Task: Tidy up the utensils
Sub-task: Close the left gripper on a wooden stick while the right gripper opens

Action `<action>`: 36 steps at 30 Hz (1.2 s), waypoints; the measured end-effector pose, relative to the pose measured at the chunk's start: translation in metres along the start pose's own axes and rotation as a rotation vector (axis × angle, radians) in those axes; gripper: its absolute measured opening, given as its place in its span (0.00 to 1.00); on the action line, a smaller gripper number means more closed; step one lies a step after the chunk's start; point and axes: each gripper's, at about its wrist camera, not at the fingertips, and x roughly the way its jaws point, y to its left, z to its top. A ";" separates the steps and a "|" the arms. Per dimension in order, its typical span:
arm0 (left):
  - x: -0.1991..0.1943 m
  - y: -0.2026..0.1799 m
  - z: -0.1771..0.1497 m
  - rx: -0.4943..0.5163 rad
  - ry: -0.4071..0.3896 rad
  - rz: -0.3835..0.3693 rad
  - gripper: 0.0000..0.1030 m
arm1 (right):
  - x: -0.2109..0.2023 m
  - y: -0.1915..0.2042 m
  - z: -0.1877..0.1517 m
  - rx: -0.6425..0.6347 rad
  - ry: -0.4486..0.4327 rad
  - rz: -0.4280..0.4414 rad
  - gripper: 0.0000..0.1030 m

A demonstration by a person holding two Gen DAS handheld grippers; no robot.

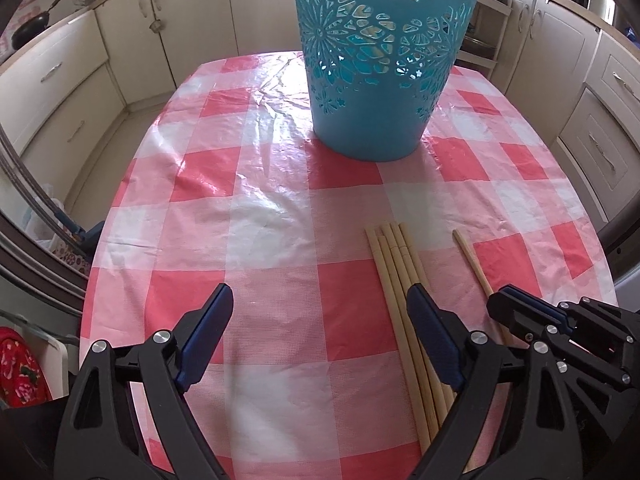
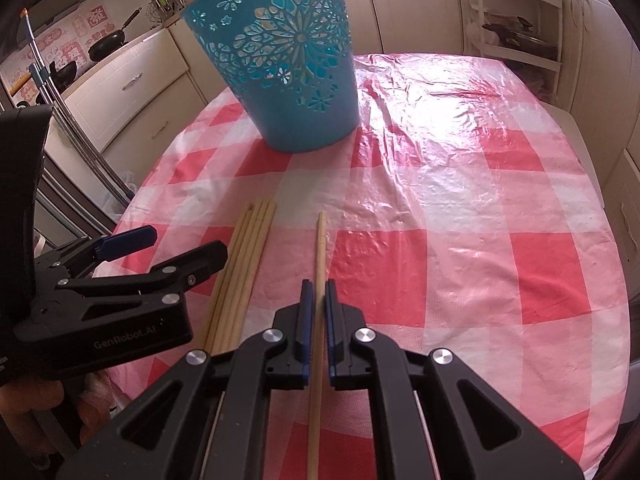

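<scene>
Room: kitchen; cream cabinets (image 1: 60, 92) ringed the table on the far side and both flanks.
Surface: oval table under a red-and-white checked plastic cloth (image 2: 460, 216), wrinkled and glossy near the far end.
Edges: cloth rim showed at left in the left wrist view; at right in the right wrist view.
Open room: wide bare cloth right of the single chopstick (image 2: 319, 248) and left of the bundle.
Basket: teal cut-out basket (image 1: 372, 80) stood upright toward the far end, well apart from the sticks.
Bundle: loose bundle of chopsticks (image 1: 396, 272) lay flat, side by side, pointing toward the basket.
Left gripper (image 1: 320, 306): jaws spread wide, nothing pinched; its right finger (image 1: 430, 328) sat over the bundle, contact not clear.
Right gripper (image 2: 319, 304): clenched on the single chopstick, which ran between the blue pads and lay just beside the bundle, apart from it.
</scene>
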 end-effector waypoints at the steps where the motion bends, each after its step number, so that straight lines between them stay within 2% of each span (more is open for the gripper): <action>1: 0.001 0.002 0.000 -0.002 0.003 0.004 0.82 | 0.000 0.000 0.000 -0.002 -0.001 0.001 0.08; 11: 0.000 0.006 0.000 -0.017 0.005 -0.018 0.82 | 0.001 0.006 -0.001 -0.020 -0.007 0.003 0.16; 19: 0.009 0.000 0.000 0.000 0.030 0.018 0.82 | 0.001 0.006 0.000 -0.014 -0.004 0.009 0.17; 25: 0.013 0.003 0.000 -0.005 0.044 0.027 0.74 | 0.002 0.006 0.000 -0.011 -0.002 0.014 0.19; 28: 0.012 0.000 0.002 0.015 0.036 0.011 0.62 | 0.002 0.007 0.000 -0.014 -0.002 0.014 0.20; 30: 0.012 -0.004 0.005 0.042 0.028 -0.012 0.45 | 0.002 0.007 0.000 -0.014 -0.002 0.014 0.20; 31: 0.012 -0.006 0.006 0.057 0.026 -0.027 0.40 | 0.002 0.007 0.000 -0.014 -0.002 0.014 0.20; 33: 0.013 -0.008 0.010 0.085 0.025 -0.060 0.19 | 0.002 0.007 0.000 -0.015 -0.002 0.013 0.20; 35: 0.015 -0.009 0.014 0.108 0.038 -0.108 0.08 | 0.002 0.007 0.000 -0.015 -0.002 0.014 0.20; 36: 0.016 -0.008 0.016 0.115 0.047 -0.129 0.06 | 0.002 0.007 0.000 -0.015 -0.003 0.014 0.20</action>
